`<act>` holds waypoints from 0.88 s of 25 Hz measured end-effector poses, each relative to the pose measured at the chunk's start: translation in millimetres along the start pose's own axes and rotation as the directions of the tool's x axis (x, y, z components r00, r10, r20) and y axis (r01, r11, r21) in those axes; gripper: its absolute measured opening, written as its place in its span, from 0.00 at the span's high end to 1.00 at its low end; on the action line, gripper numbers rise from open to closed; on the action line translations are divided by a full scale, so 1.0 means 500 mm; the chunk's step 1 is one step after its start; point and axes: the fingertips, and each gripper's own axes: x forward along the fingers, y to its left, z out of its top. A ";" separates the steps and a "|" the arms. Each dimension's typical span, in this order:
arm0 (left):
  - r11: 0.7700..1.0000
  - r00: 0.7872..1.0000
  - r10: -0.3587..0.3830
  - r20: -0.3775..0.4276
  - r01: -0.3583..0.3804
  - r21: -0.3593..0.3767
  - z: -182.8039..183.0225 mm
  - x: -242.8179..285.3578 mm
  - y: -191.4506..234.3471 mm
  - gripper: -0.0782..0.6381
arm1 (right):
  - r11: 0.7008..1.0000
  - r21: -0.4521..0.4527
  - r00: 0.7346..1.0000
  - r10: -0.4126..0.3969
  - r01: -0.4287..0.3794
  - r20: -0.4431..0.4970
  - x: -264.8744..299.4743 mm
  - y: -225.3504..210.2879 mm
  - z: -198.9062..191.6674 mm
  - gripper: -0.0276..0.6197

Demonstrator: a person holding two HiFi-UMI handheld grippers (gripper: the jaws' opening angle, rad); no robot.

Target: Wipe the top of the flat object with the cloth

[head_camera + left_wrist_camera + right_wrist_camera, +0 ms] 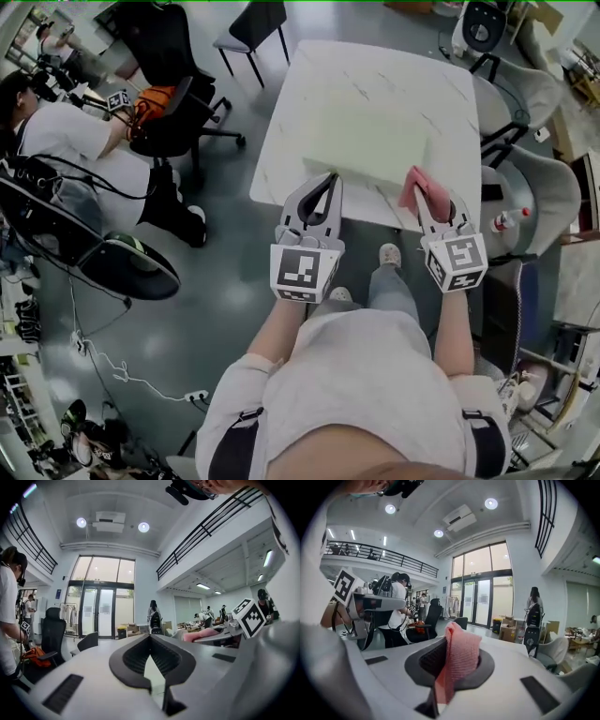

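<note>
A pale green flat board (370,141) lies on the white marble table (305,112). My right gripper (421,185) hangs at the table's near edge, just off the board's near right corner, shut on a pink cloth (413,186). In the right gripper view the cloth (458,660) stands bunched up between the jaws of the right gripper (449,637). My left gripper (332,178) is over the board's near left corner, its tips together with nothing in them. In the left gripper view a sliver of the board (155,673) shows through the shut jaws of the left gripper (150,637).
A seated person (56,131) and black office chairs (173,112) are to the table's left. Another chair (253,26) stands at its far side. Grey chairs (539,187) and a small bottle (506,220) are on the right.
</note>
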 end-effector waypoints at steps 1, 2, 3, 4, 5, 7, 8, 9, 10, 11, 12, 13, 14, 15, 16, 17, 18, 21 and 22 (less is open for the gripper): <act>1.000 1.000 -0.017 0.001 0.017 0.003 0.000 -0.003 -0.004 0.87 | 1.000 0.003 1.000 -0.018 0.018 0.014 -0.012 0.005 0.009 0.90; 0.999 0.999 -0.034 0.003 0.034 0.006 0.001 -0.006 -0.009 0.87 | 0.999 0.009 0.999 -0.035 0.035 0.027 -0.025 0.009 0.017 0.90; 0.999 0.999 -0.049 0.007 0.049 0.007 0.003 -0.008 -0.015 0.87 | 0.999 0.016 0.998 -0.050 0.049 0.040 -0.038 0.013 0.024 0.91; 0.998 0.998 -0.063 0.011 0.063 0.007 0.005 -0.011 -0.020 0.87 | 0.998 0.022 0.997 -0.063 0.062 0.052 -0.051 0.015 0.031 0.91; 0.997 0.997 -0.074 0.017 0.074 0.006 0.008 -0.013 -0.026 0.87 | 0.997 0.029 0.995 -0.074 0.073 0.062 -0.064 0.017 0.036 0.91; 0.996 0.996 -0.089 0.029 0.089 0.005 0.015 -0.016 -0.036 0.87 | 0.995 0.042 0.992 -0.095 0.091 0.082 -0.090 0.017 0.048 0.91; 0.996 0.995 -0.094 0.038 0.094 0.006 0.021 -0.017 -0.039 0.87 | 0.994 0.048 0.990 -0.105 0.101 0.092 -0.102 0.016 0.054 0.90; 0.995 0.994 -0.100 0.046 0.099 0.007 0.026 -0.017 -0.043 0.87 | 0.993 0.053 0.988 -0.114 0.109 0.103 -0.113 0.016 0.060 0.90; 0.995 0.993 -0.104 0.053 0.104 0.008 0.031 -0.018 -0.048 0.87 | 0.992 0.058 0.986 -0.122 0.116 0.112 -0.123 0.015 0.065 0.90; 0.994 0.992 -0.108 0.059 0.108 0.010 0.035 -0.019 -0.052 0.87 | 0.991 0.060 0.984 -0.128 0.121 0.120 -0.132 0.015 0.069 0.90; 0.994 0.992 -0.111 0.066 0.111 0.012 0.038 -0.020 -0.057 0.87 | 0.990 0.061 0.983 -0.131 0.124 0.128 -0.140 0.016 0.072 0.90; 0.994 0.991 -0.114 0.071 0.113 0.014 0.042 -0.022 -0.061 0.87 | 0.990 0.060 0.982 -0.133 0.126 0.136 -0.147 0.016 0.076 0.90; 0.993 0.990 -0.115 0.076 0.114 0.016 0.045 -0.024 -0.066 0.87 | 0.990 0.059 0.980 -0.134 0.127 0.144 -0.154 0.018 0.080 0.90; 0.993 0.990 -0.116 0.079 0.115 0.018 0.048 -0.026 -0.071 0.87 | 0.990 0.058 0.979 -0.134 0.127 0.152 -0.162 0.019 0.084 0.90; 0.993 0.990 -0.118 0.081 0.117 0.019 0.051 -0.028 -0.077 0.87 | 0.990 0.056 0.978 -0.134 0.127 0.160 -0.170 0.021 0.087 0.90; 0.993 0.989 -0.120 0.083 0.118 0.020 0.053 -0.031 -0.083 0.87 | 0.990 0.054 0.977 -0.134 0.127 0.167 -0.178 0.023 0.090 0.90; 0.993 0.989 -0.121 0.084 0.120 0.019 0.053 -0.033 -0.090 0.87 | 0.990 0.051 0.975 -0.135 0.128 0.174 -0.186 0.024 0.094 0.90; 0.993 0.990 -0.119 0.080 0.118 0.017 0.048 -0.041 -0.107 0.87 | 0.990 0.043 0.971 -0.141 0.135 0.195 -0.208 0.029 0.101 0.90; 0.993 0.990 -0.118 0.075 0.117 0.018 0.046 -0.044 -0.113 0.87 | 0.990 0.040 0.970 -0.143 0.138 0.198 -0.215 0.031 0.101 0.90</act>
